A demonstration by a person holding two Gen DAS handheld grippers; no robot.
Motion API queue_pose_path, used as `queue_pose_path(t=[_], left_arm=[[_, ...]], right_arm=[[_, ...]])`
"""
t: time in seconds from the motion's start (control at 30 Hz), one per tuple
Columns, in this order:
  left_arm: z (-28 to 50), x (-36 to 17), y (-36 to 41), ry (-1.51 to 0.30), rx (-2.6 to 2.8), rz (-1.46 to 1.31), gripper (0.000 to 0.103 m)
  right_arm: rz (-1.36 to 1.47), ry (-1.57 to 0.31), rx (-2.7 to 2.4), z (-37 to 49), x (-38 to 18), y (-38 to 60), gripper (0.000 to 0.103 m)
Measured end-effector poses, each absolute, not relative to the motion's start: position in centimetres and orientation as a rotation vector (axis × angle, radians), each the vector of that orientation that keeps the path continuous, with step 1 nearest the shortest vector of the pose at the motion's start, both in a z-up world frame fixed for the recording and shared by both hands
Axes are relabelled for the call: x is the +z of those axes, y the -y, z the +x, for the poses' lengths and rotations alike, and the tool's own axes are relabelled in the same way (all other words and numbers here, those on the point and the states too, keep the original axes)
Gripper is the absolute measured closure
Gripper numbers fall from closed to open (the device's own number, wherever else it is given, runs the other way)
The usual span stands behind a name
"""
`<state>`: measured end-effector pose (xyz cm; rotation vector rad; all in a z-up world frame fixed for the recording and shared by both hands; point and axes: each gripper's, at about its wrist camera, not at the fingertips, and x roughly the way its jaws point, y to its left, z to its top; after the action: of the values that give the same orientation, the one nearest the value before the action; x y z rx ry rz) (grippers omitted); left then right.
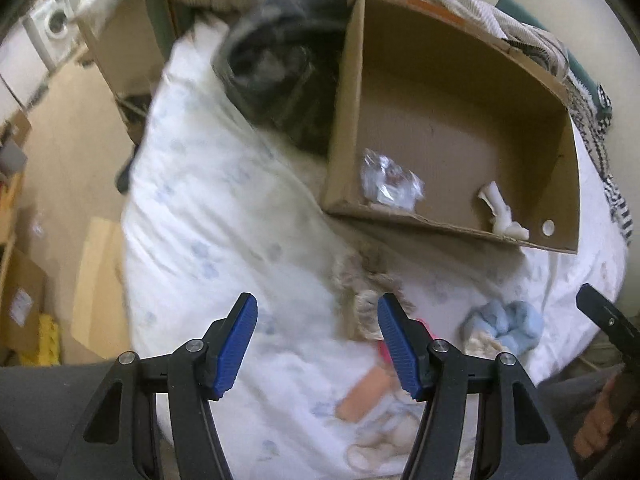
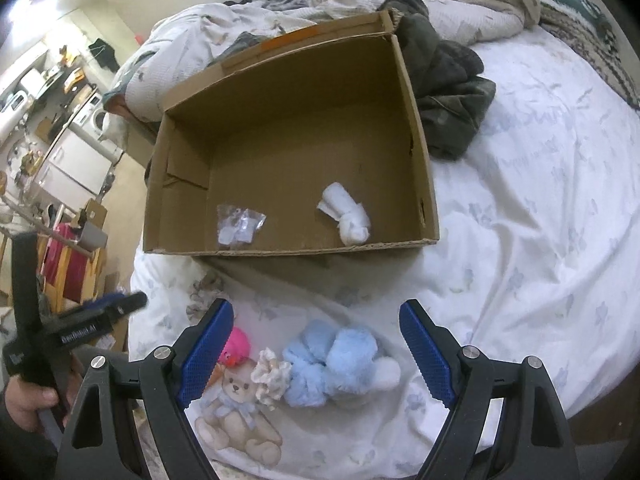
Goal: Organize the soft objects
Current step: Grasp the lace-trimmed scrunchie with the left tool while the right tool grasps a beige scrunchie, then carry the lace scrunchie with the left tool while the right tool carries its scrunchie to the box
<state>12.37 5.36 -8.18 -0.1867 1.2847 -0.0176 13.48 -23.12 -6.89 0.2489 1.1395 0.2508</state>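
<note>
White bed with pale blue print fills the frame. At centre, open cardboard box; upper right, dark clothes; along bottom, blue plush, teddy bear, pink toy.

Both wrist cameras are looking steeply down along their fingers at the bed from close above (the left view is blurred), sharing the cardboard box and blue plush.
</note>
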Motion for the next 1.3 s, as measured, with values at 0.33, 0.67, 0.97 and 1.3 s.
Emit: queue_pose_path(t=[0.33,0.67,0.97,1.3], left_arm=[[16.3,-13.5,-2.5,-1.421,-0.047,-0.215,0.062],[16.3,-12.3,-1.3,-1.382,-0.125,-0.236,0.094],[12.4,-5.7,-3.0,-1.225,-0.152,-0.25,0.094],[11.9,-5.3,-4.3,-1.241,-0.121,-0.219,0.094]], right_arm=[[0.276,-1.184,0.245,14.2,-8.0,23.5,0.013],[0.288,-1.216,0.225,14.5,-8.8,24.2,0.013],[0.309,-1.243,0.258,14.4,-9.2,24.0,0.013],[0.322,-1.321,0.458,13.6,-9.7,20.7,0.036]])
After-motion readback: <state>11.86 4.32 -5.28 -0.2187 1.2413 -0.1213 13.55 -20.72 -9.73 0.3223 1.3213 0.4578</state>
